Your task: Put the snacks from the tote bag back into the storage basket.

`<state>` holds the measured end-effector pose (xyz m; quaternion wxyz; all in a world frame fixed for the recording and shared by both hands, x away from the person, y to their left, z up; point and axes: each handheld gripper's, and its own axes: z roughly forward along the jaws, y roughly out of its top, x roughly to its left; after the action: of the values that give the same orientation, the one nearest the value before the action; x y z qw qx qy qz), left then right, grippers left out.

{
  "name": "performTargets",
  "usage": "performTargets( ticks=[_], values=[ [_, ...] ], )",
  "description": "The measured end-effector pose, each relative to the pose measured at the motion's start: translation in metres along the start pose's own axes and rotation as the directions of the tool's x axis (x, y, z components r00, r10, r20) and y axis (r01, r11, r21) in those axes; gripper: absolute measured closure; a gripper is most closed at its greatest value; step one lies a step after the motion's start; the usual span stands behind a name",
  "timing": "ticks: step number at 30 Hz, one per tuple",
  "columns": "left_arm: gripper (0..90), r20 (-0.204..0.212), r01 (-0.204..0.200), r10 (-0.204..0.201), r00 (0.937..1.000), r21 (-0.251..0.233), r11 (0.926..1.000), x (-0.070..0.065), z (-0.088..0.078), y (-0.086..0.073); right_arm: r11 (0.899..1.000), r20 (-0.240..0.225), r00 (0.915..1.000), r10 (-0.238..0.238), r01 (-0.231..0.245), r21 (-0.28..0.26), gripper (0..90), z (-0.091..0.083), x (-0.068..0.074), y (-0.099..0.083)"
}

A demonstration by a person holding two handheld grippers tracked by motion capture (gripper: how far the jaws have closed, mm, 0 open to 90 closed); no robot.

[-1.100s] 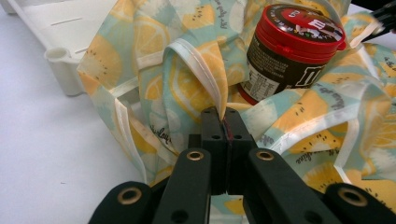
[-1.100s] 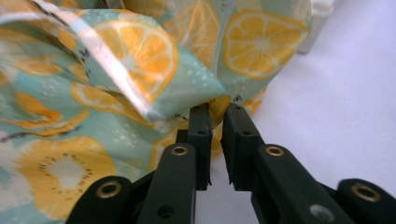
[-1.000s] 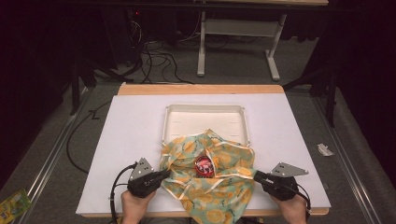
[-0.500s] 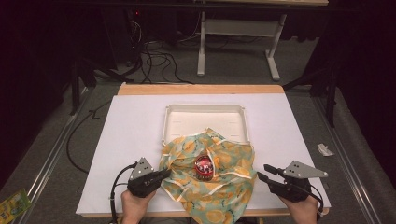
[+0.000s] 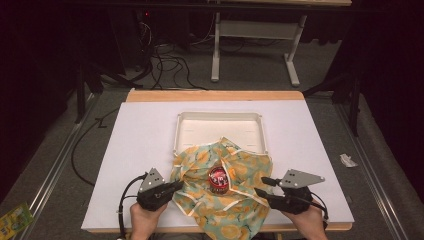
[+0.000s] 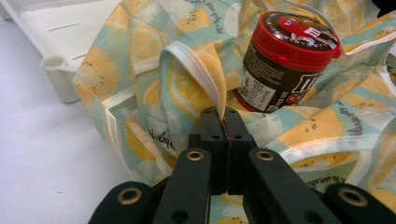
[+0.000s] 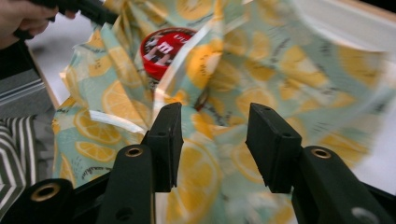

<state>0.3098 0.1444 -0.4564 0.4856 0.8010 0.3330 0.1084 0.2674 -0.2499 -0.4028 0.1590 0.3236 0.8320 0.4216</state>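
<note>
A lemon-print cloth bag lies crumpled at the table's near edge, its far part draped over a white tray. A dark jar with a red lid sits tilted in the bag's folds. My left gripper is at the bag's left side, shut on its white hem, with the jar just beyond. My right gripper hovers off the bag's right edge; its jaws have just been opening and grip nothing. In the right gripper view the cloth and the jar's lid lie beyond my right gripper.
The white table top has a wooden strip along its far edge. Cables and a table frame stand on the floor behind. A paper scrap lies on the floor at the right, a green packet at the lower left.
The right gripper let go of the bag's right edge, opened, and moved right and up. The bag's right side slumped. The left gripper stayed put.
</note>
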Motion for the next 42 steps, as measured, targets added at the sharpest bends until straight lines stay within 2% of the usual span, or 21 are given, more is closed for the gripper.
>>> performTargets(
  ticks=[6,15,19,23,24,27,32,38,42],
  values=[
    [89.7,-0.002,0.0,0.0,1.0,-0.001,1.0,0.0,-0.001,0.0,0.998,-0.061,0.998,0.018,-0.014,0.068,51.5,0.024,0.001,0.001],
    [89.6,-0.002,0.002,-0.002,1.0,-0.006,1.0,0.0,0.0,0.0,0.984,-0.1,0.9926,0.068,-0.051,0.171,53.2,0.045,-0.001,-0.016],
    [89.6,-0.002,-0.001,0.001,1.0,-0.002,1.0,0.0,0.001,0.0,0.978,-0.113,0.9916,0.063,-0.038,0.205,67.5,0.051,0.0,-0.022],
    [89.6,-0.006,-0.003,0.003,1.0,0.0,1.0,0.0,0.0,-0.001,0.977,-0.115,0.993,0.026,-0.001,0.211,86.4,0.052,0.002,-0.025],
    [89.6,-0.006,-0.003,0.003,1.0,0.0,1.0,0.0,0.0,-0.001,0.978,-0.109,0.9937,0.026,-0.003,0.208,89.3,0.052,0.003,-0.025],
    [89.6,-0.008,-0.003,0.003,1.0,0.0,1.0,0.0,0.0,-0.001,0.983,-0.097,0.9952,0.009,0.009,0.184,90.0,0.048,0.003,-0.026],
    [89.7,-0.008,-0.005,0.005,1.0,0.004,1.0,0.0,0.0,-0.001,0.988,-0.054,0.9983,0.021,-0.013,0.152,90.0,0.039,-0.001,-0.028],
    [89.7,-0.012,-0.005,0.005,0.9999,0.004,1.0,0.001,0.0,-0.002,0.992,0.025,0.9992,0.031,-0.034,0.118,90.0,0.023,-0.01,-0.032],
    [89.6,-0.013,-0.004,0.004,0.9999,0.007,1.0,0.001,0.0,-0.003,0.994,0.096,0.9945,0.043,-0.053,0.1,90.0,0.01,-0.017,-0.038]
  ],
)
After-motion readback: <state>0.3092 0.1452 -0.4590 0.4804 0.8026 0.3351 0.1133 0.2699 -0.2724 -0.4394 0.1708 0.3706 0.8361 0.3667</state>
